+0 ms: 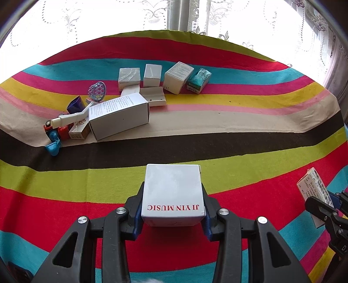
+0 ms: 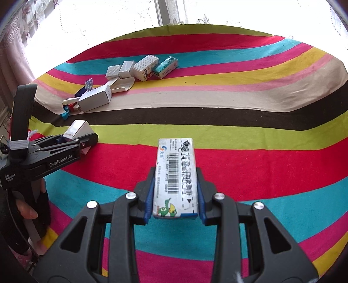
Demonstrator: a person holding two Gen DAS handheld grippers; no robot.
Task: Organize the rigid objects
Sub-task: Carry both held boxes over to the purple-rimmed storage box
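Many-coloured striped cloth (image 1: 217, 122) covers surface; lace curtain (image 1: 108, 17) behind, backlit.

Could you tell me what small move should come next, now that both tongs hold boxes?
Probably carry the white "JI YIN MUSIC" cardboard box, clamped in the left tongs, toward the row of small boxes at the far side of the striped cloth and set it alongside.
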